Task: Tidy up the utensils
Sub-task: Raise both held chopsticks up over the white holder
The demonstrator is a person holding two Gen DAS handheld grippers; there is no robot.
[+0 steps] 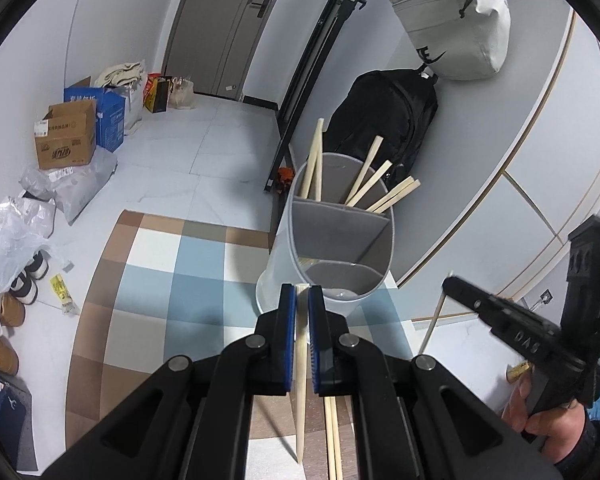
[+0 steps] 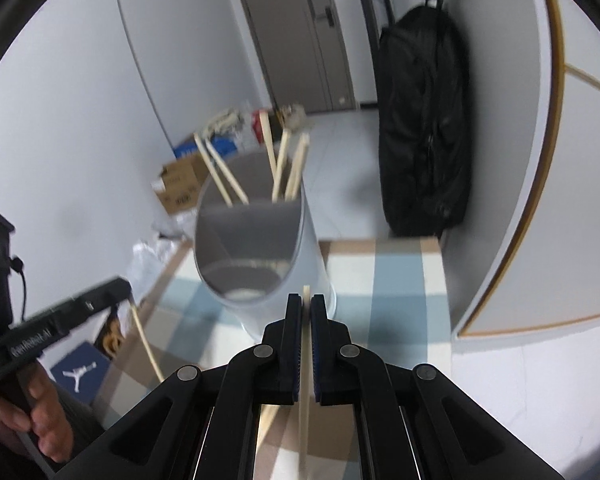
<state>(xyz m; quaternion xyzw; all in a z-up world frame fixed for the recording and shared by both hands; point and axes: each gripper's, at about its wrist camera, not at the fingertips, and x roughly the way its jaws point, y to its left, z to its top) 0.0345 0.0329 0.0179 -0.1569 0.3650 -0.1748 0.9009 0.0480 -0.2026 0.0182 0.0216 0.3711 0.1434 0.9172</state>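
Two handheld claws, each clamped on a single wooden chopstick, hang just short of a pale grey utensil holder (image 1: pixel 332 240) standing on a checked mat (image 1: pixel 172 288) on the worktop. On the left, the left claw (image 1: pixel 302 312) pinches one chopstick (image 1: pixel 301 380) between its blue pads, the stick's long axis running along the fingers, blunt end toward the holder's rim and tapered tip back toward the camera. Beneath it two more chopsticks (image 1: pixel 331 436) lie side by side on the worktop. The holder is split by grey dividers; seven chopsticks (image 1: pixel 364 178) stand in its far compartment, two leaning left and five fanning right, while the near compartments show only their floors. To the right, the right claw (image 2: pixel 306 320) grips its own chopstick (image 2: pixel 305 360), likewise aligned with the fingers and aimed at the holder's near wall. Behind stand one black backpack (image 1: pixel 384 116) and one pale bag (image 1: pixel 456 24)
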